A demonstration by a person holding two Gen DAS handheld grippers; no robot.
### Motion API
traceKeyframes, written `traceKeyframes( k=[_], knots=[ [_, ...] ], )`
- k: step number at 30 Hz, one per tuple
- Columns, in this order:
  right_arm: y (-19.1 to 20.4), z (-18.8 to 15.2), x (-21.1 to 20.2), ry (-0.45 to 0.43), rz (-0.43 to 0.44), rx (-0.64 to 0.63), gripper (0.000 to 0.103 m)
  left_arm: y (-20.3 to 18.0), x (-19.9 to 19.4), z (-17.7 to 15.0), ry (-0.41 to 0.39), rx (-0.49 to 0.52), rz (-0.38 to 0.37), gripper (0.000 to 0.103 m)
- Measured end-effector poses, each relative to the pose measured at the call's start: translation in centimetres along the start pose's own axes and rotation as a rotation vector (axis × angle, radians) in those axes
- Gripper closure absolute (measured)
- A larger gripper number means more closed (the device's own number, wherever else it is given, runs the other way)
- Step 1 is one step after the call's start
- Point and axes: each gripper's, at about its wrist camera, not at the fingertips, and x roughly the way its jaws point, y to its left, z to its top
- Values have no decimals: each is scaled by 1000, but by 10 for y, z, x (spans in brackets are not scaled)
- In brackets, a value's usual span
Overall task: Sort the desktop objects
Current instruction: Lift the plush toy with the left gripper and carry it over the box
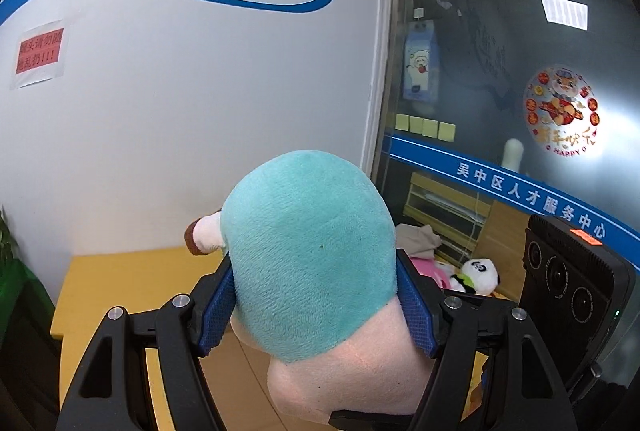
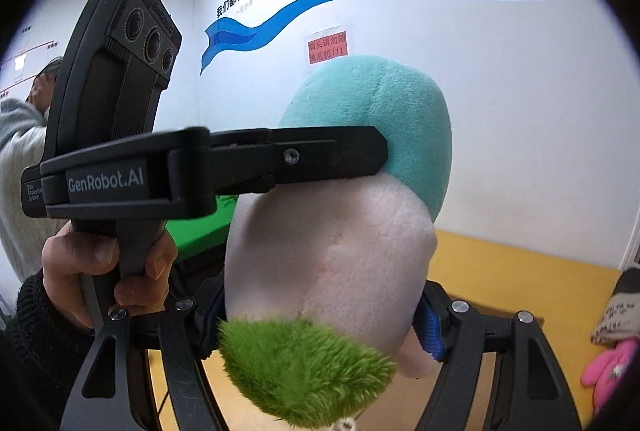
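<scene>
We have one big plush toy (image 1: 308, 263) held up in the air between both grippers, well above the yellow table (image 1: 120, 279). The left gripper (image 1: 314, 305) is clamped on it, its blue pads (image 1: 222, 305) sunk into the teal part on either side. The right gripper (image 2: 320, 315) is clamped on the same toy lower down, around the pale pink body just above a tuft of shaggy green fur (image 2: 304, 367); in the right wrist view the left gripper's black finger crosses the toy sideways, and a bare hand (image 2: 104, 271) grips its handle.

We judge the toy light and very soft. The filling gives under the pads, so a grip can sink in and the toy can sag or swing from whichever end is freed first. It is not fragile and the fleece is not slippery. The thick middle of the body, where we hold it now, looks the best place; the small white and brown nub (image 1: 204, 233) on the side or the green tuft would likely pull or twist.

The table runs along a white wall with blue lettering and a red notice (image 1: 38, 57). To the right stands a dark glass partition (image 1: 500, 79) with stickers, and below it lie a panda toy (image 1: 478, 273) and a pink one (image 2: 608, 363). A person in a grey top (image 2: 20, 159) sits at the far left
</scene>
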Motion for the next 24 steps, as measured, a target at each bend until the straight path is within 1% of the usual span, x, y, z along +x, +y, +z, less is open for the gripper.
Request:
traceKeyframes(
  k=[2, 5, 6, 8, 10, 13, 14, 16, 17, 19, 21, 24],
  knots=[
    [-11, 15, 19, 12, 6, 11, 29, 18, 18, 13, 3, -15, -4, 27],
    [-27, 28, 49, 26, -1, 20, 29, 41, 47, 18, 15, -26, 7, 27],
    [-33, 31, 65, 32, 0, 27, 29, 49, 56, 18, 21, -30, 10, 27],
    [-49, 30, 84, 51, 3, 46, 29, 66, 77, 14, 37, -46, 11, 27],
    [-63, 26, 111, 77, 6, 65, 29, 86, 102, 5, 66, -69, 19, 27],
    [-82, 10, 154, 121, 22, 103, 29, 120, 139, -18, 117, -115, 23, 27],
    [-90, 1, 169, 139, 29, 125, 29, 133, 157, -32, 147, -140, 20, 27],
    [-102, -19, 197, 179, 32, 170, 29, 152, 179, -57, 190, -177, 10, 27],
    [-108, -32, 211, 205, 32, 190, 29, 165, 194, -77, 227, -199, 8, 27],
    [-118, -59, 236, 255, 43, 230, 29, 184, 216, -107, 289, -227, 7, 27],
    [-126, -86, 260, 302, 57, 265, 29, 196, 232, -130, 337, -232, 11, 27],
    [-136, -117, 289, 360, 72, 320, 29, 216, 252, -165, 401, -267, 22, 27]
  ],
)
